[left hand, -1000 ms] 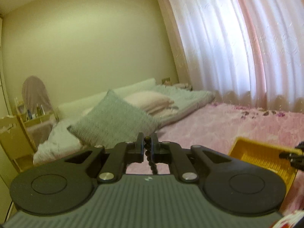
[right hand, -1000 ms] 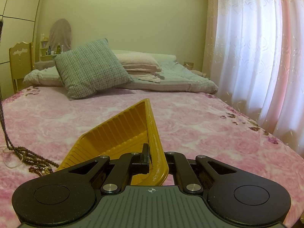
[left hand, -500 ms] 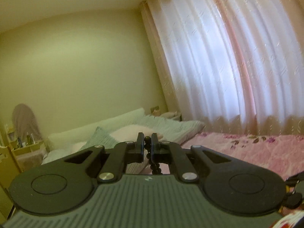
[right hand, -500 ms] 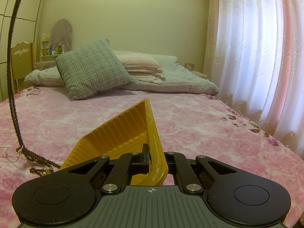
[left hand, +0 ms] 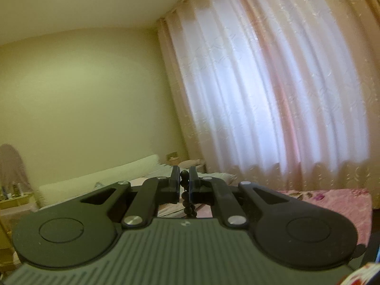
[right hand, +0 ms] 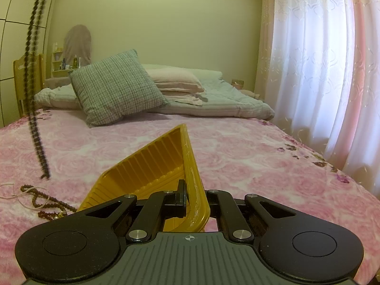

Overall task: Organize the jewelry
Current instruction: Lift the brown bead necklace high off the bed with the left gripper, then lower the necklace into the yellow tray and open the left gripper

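My left gripper (left hand: 184, 178) is shut on a dark beaded necklace (left hand: 186, 199), raised high and pointing level at the curtain. In the right wrist view that same necklace (right hand: 35, 90) hangs as a long doubled strand at the far left, its lower end free just above the pink bedspread. My right gripper (right hand: 193, 198) is shut on the near rim of a yellow ribbed tray (right hand: 152, 166), which is tipped up off the bed. A brown bead necklace (right hand: 47, 204) lies in a heap on the bedspread left of the tray, with a thin pale chain (right hand: 10, 191) beside it.
The pink floral bedspread (right hand: 249, 156) stretches ahead. A grey checked cushion (right hand: 116, 87) and pillows lie at the head of the bed. White-pink curtains (right hand: 320, 71) hang along the right. A wooden chair (right hand: 19, 71) stands at the left.
My left gripper rose with the dark necklace; its view climbed from bed to wall and curtain. The strand's lower end lifted off the heap and now hangs free. The right gripper and tray stayed still.
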A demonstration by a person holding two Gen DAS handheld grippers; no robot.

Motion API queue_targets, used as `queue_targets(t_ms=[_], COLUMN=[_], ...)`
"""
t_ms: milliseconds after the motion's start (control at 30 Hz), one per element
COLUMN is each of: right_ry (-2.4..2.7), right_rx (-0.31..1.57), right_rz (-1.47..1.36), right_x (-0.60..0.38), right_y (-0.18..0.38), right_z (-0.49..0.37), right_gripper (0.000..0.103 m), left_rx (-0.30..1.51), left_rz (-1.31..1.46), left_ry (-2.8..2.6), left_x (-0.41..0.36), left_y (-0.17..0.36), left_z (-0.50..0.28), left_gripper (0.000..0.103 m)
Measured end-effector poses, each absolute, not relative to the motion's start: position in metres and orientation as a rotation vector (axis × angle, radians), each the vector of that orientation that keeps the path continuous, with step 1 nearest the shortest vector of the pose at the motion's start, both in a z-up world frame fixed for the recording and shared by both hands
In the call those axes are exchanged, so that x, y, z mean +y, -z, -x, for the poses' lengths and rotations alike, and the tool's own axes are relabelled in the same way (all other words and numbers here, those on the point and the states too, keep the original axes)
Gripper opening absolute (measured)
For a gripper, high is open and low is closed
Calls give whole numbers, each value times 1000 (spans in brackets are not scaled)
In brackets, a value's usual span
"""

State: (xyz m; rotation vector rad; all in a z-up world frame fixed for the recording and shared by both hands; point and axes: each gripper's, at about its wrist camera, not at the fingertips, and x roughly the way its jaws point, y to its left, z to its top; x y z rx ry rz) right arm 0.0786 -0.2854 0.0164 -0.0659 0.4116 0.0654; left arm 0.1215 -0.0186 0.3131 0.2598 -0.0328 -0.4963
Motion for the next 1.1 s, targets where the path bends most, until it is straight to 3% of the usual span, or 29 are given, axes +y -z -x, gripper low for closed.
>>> queue_targets(t_ms=[400, 833, 1100], right_ry=[-64, -65, -65], right_rx=[412, 415, 417], right_rz=[49, 43, 45], right_x=[-289, -288, -289], right_y=[-14, -14, -13], right_z=[-79, -81, -82], right_gripper=[6, 6, 6], left_rx=[-19, 348, 492], left_rz=[-251, -329, -331], left_ry=[665, 749, 757], left_x=[-90, -156, -148], left_y=[-305, -169, -111], left_z=[-130, -186, -201], left_gripper=[6, 6, 7])
